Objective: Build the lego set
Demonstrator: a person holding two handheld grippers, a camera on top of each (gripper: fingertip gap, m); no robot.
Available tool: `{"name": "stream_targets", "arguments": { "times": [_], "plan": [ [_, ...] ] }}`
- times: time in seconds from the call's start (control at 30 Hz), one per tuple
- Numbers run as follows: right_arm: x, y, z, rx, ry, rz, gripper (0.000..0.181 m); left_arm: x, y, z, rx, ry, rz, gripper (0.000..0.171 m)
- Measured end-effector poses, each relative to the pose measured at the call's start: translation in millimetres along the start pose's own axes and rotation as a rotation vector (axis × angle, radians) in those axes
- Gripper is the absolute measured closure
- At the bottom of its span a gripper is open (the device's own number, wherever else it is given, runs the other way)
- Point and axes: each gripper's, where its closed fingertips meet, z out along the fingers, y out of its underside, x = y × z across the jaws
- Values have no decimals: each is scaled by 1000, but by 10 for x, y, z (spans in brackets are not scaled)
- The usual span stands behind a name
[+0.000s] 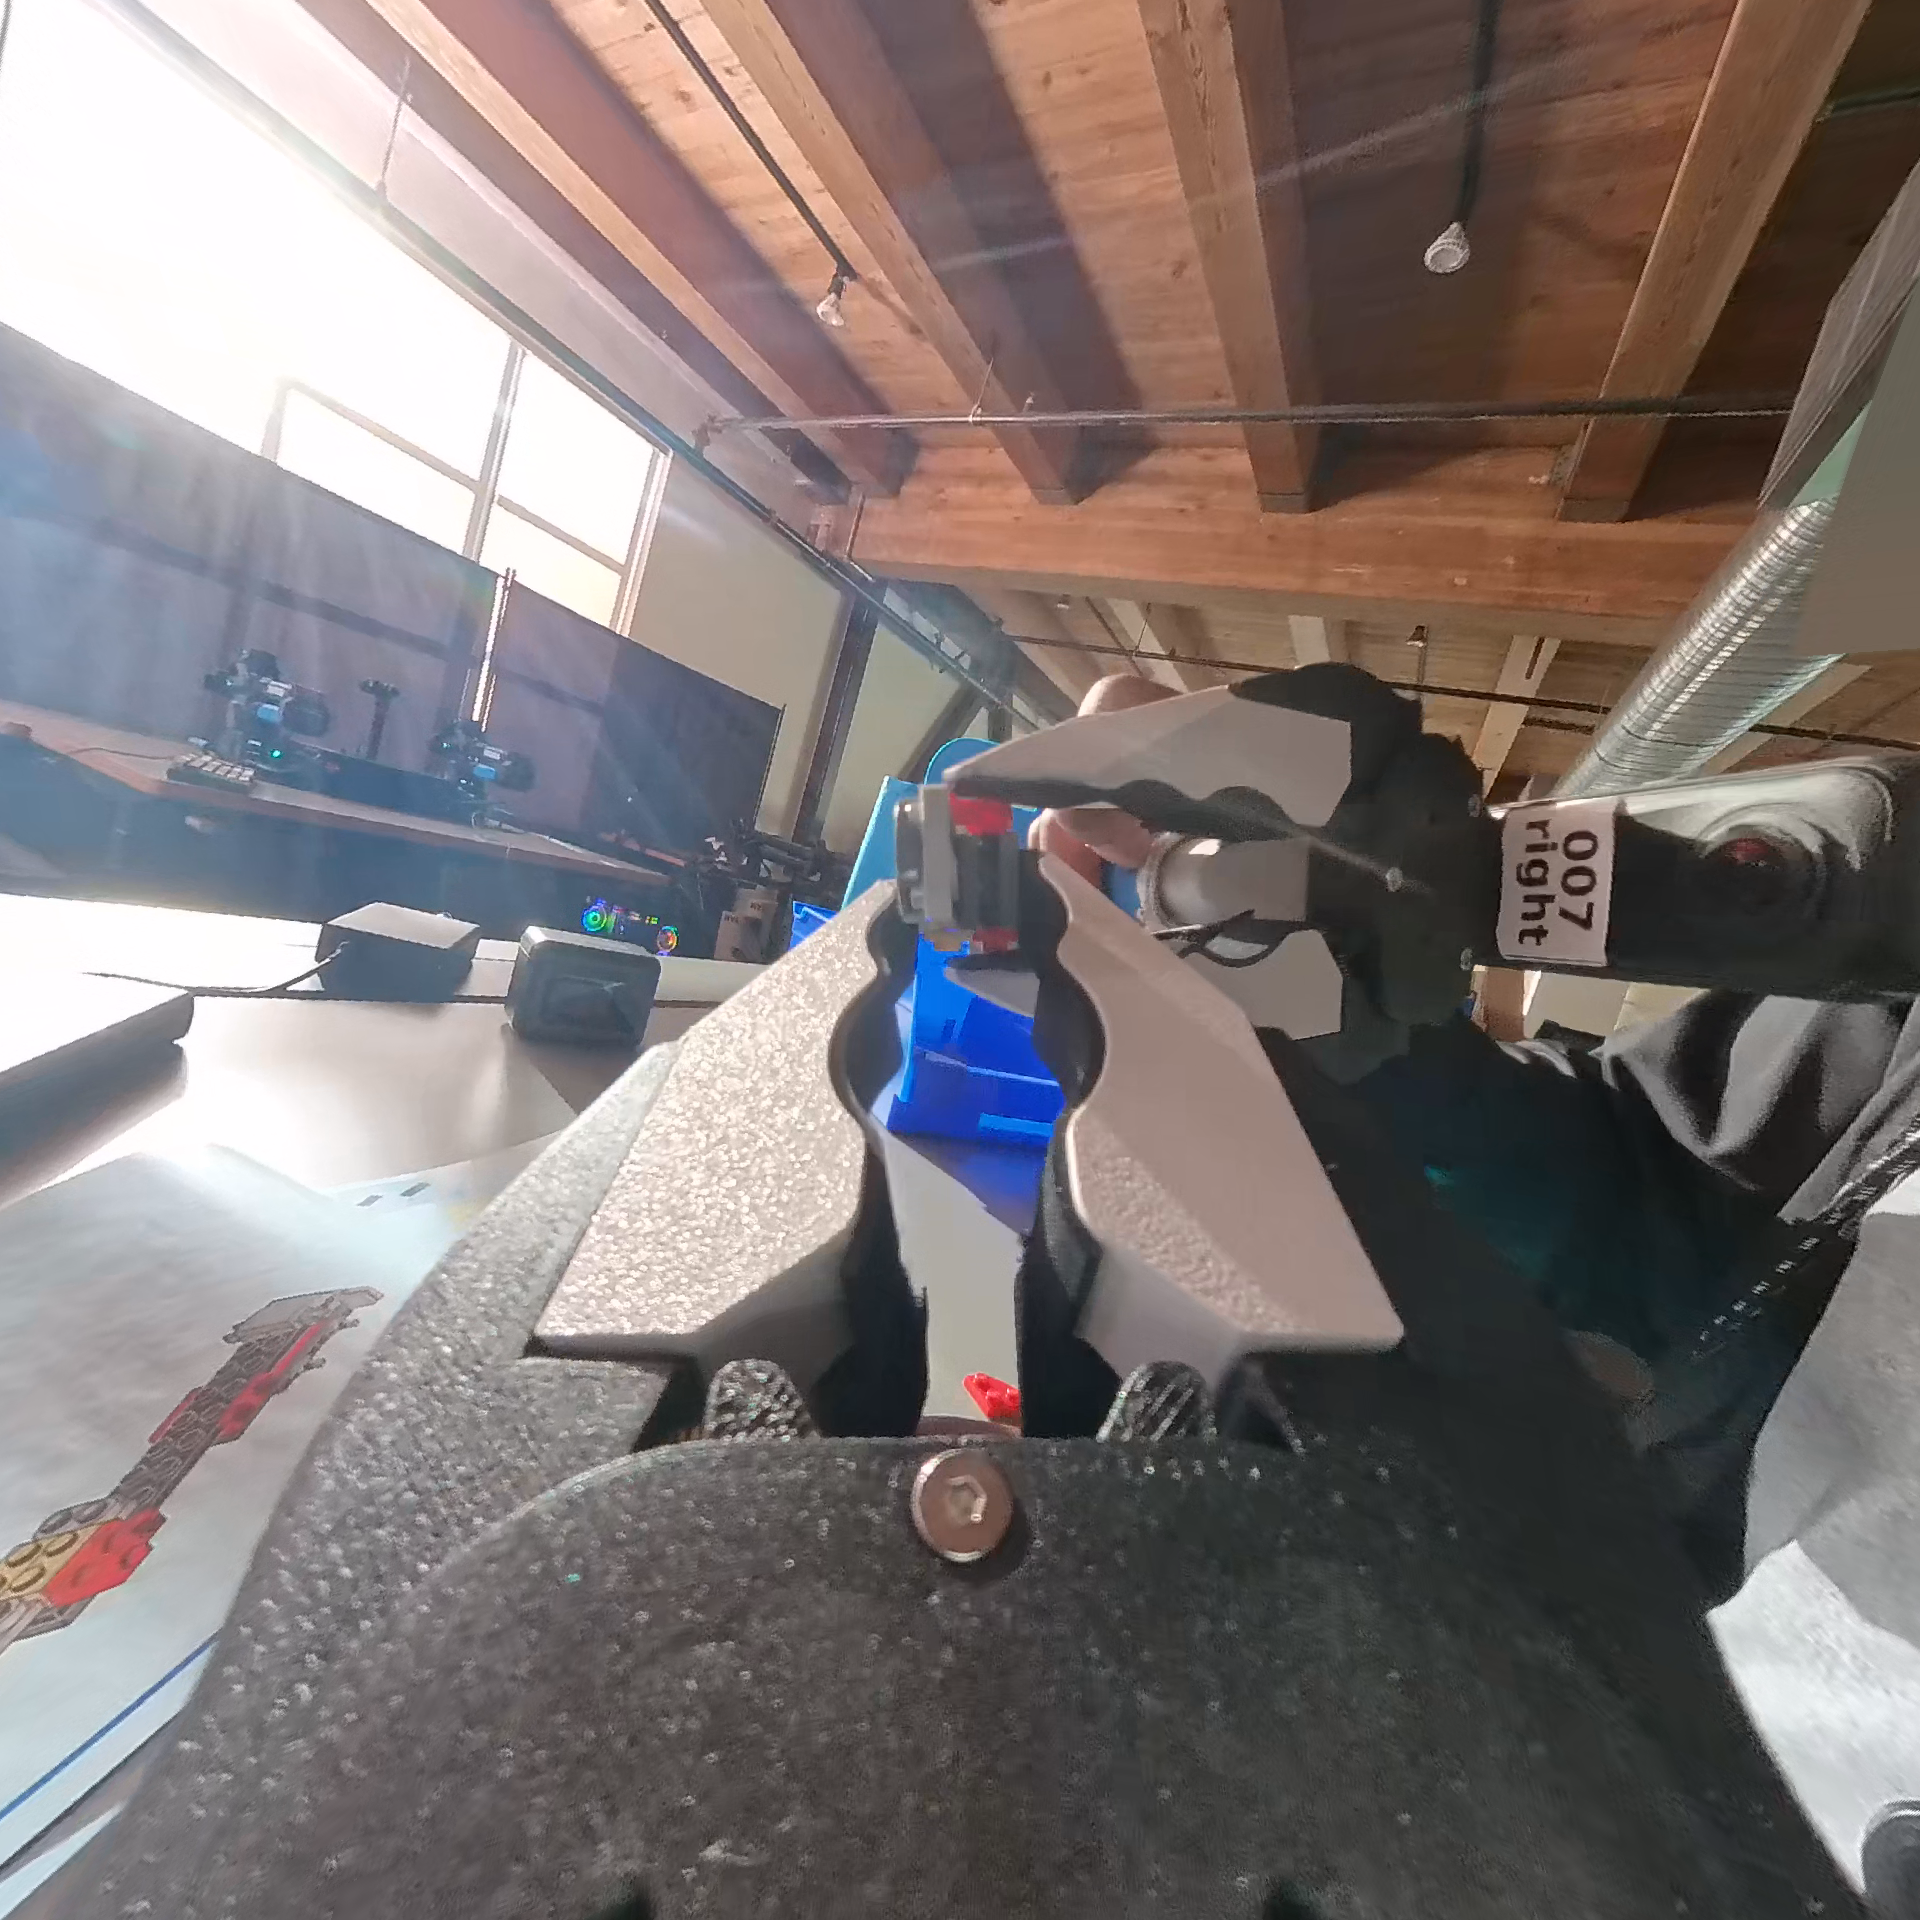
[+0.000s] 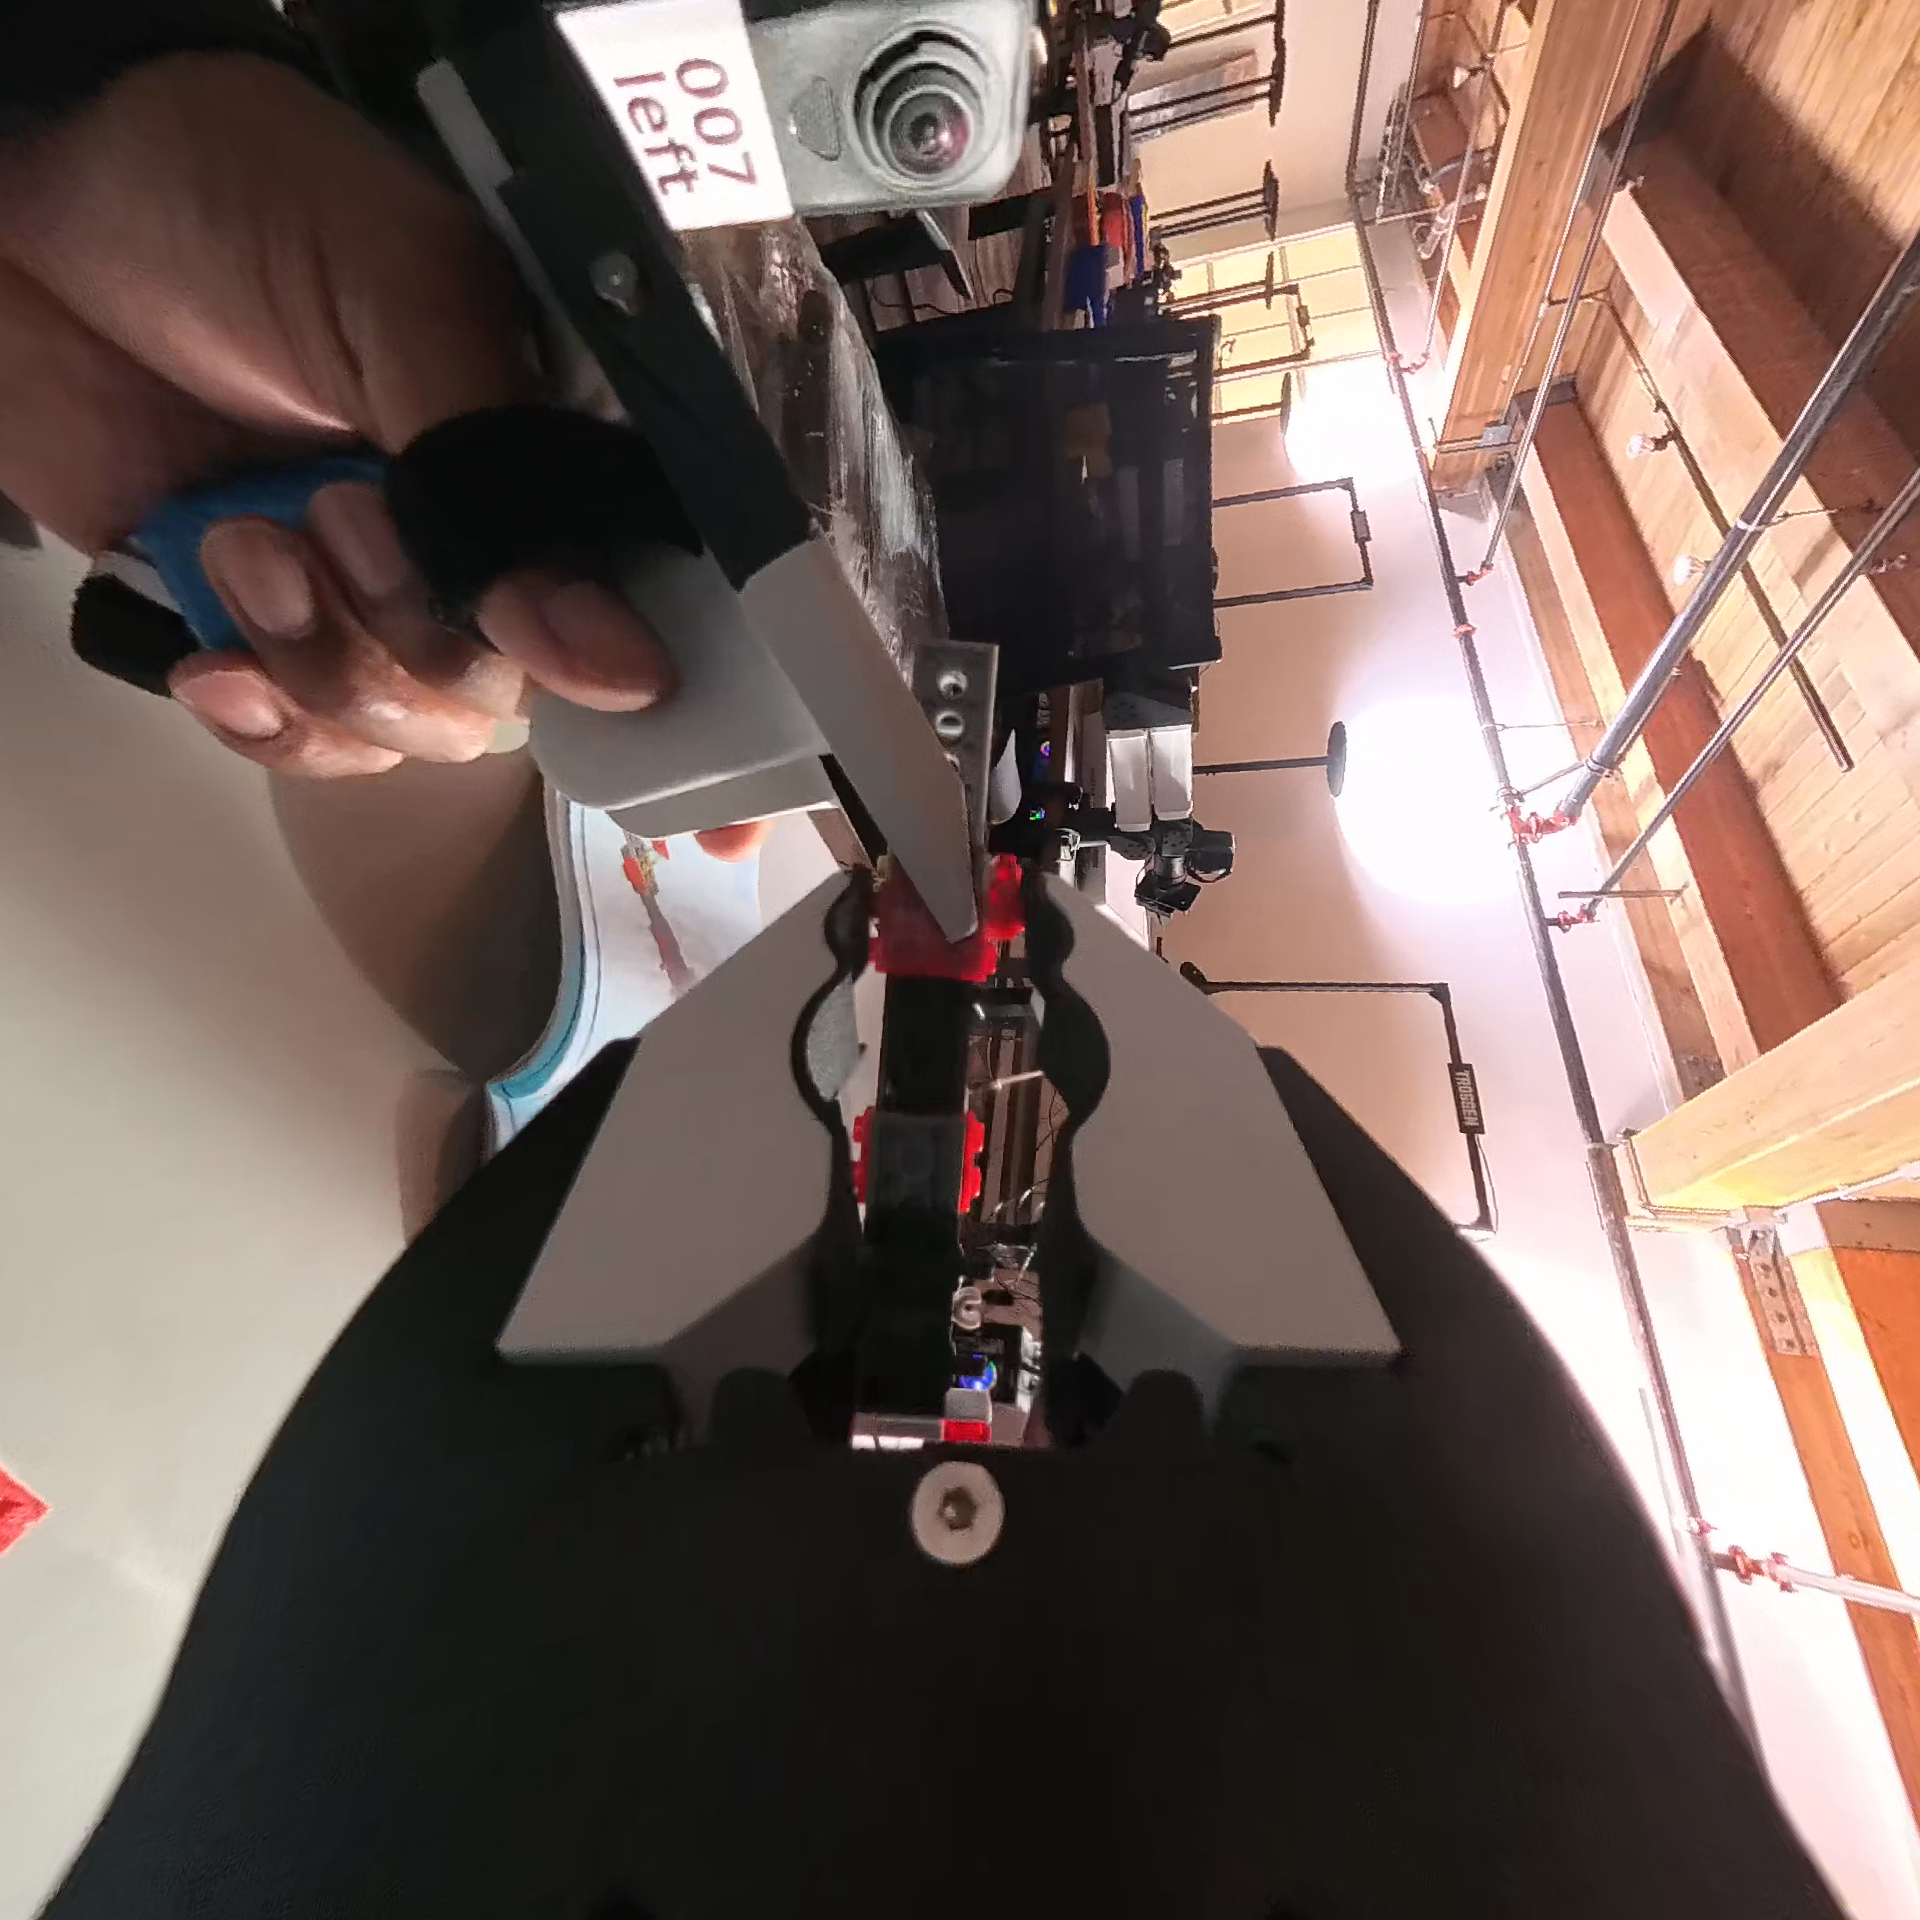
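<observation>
A long black lego assembly with red pieces runs between the fingers of my right gripper, which is shut on it and holds it in the air. In the left wrist view the right gripper comes in from the right and clamps the assembly's end from above and below. My left gripper is closed on a grey plate, pressed against that end. The grey studded plate also shows behind one of the left gripper's fingers. The left gripper's other finger is hidden there.
An instruction booklet lies on the table at the left. A blue bin stands beyond the grippers. A small red piece lies on the table below them. Two black boxes sit farther back. A person's hand holds the left gripper.
</observation>
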Motion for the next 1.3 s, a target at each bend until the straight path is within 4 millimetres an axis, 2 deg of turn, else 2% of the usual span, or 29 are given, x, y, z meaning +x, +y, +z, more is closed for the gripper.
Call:
{"name": "stream_targets", "arguments": {
  "times": [0.3, 0.83, 1.3],
  "plan": [
    [-31, 9, 0, 22, -29, 36, 151, -25, 34, -5, -20, -13, -4, 151],
    [-90, 57, -13, 10, -41, -59, 151, -57, 108, 6, -66, -37, 5, 152],
    [-19, 77, 17, -2, 13, 72, 146, -75, 62, 5, -27, -25, -50, 151]
  ]
}}
